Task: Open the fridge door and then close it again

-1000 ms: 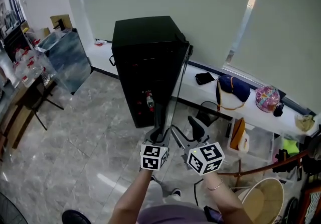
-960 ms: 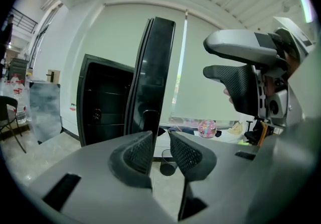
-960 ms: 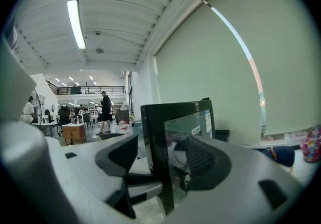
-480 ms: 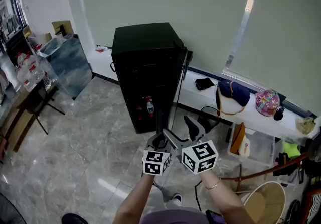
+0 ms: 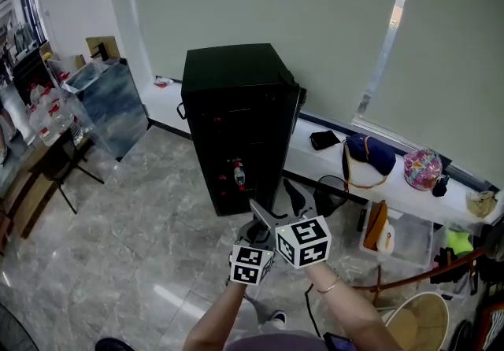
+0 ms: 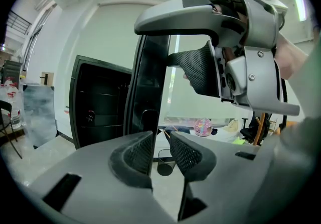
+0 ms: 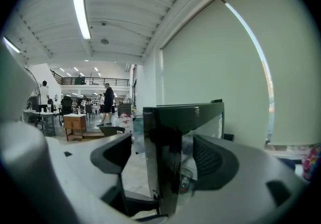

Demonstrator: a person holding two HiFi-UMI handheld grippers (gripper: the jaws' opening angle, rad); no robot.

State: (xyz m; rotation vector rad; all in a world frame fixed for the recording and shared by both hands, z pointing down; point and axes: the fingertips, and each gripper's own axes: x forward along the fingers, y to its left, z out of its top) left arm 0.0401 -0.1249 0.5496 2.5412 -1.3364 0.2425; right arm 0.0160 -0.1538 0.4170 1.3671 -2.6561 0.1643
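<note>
In the head view the fridge (image 5: 236,105) stands on the floor at the left end of the bench (image 5: 305,149), with the left gripper (image 5: 253,231) and right gripper (image 5: 280,206) before its front. In the left gripper view the fingers (image 6: 136,151) sit a narrow gap apart on nothing, the fridge door (image 6: 148,92) edge-on beyond. In the right gripper view the fingers (image 7: 113,151) are spread astride the door's free edge without a clear pinch, so a quick swing could probably let it slip out and slam.
</note>
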